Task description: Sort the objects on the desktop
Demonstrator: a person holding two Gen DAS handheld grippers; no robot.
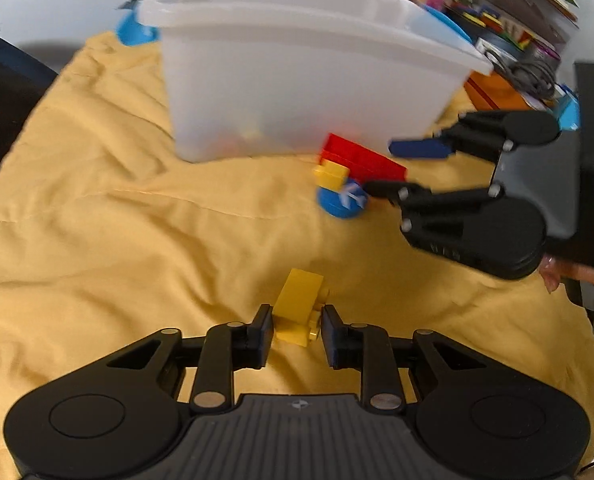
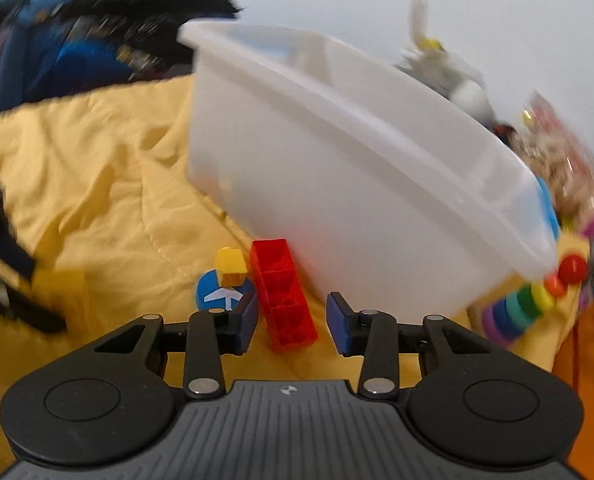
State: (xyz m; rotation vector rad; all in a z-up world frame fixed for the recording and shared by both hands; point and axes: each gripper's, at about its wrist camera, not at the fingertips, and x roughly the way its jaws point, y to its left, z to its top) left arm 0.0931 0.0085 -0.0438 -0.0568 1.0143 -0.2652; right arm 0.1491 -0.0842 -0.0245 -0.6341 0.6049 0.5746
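Note:
On the yellow cloth [image 1: 117, 200] my left gripper [image 1: 297, 320] stands open, with a yellow brick [image 1: 299, 304] lying between its pads. To the right, a long red brick [image 1: 361, 158] lies against the foot of the white plastic bin [image 1: 297, 80]. My right gripper [image 1: 381, 168] is open, one finger on each side of that brick. In the right wrist view the red brick [image 2: 285, 296] sits between the pads of the right gripper [image 2: 291, 312] with a gap on both sides. A small yellow brick [image 2: 231, 266] and a blue disc with a white plane [image 2: 217, 294] lie just left of it.
The white bin [image 2: 357, 184] stands close behind the bricks, some coloured pieces showing faintly through its wall. A rainbow ring stack [image 2: 529, 304] lies to the right of it. Boxes, cables and toys [image 1: 509, 40] crowd the back right. A dark bag [image 2: 77, 52] lies at the back left.

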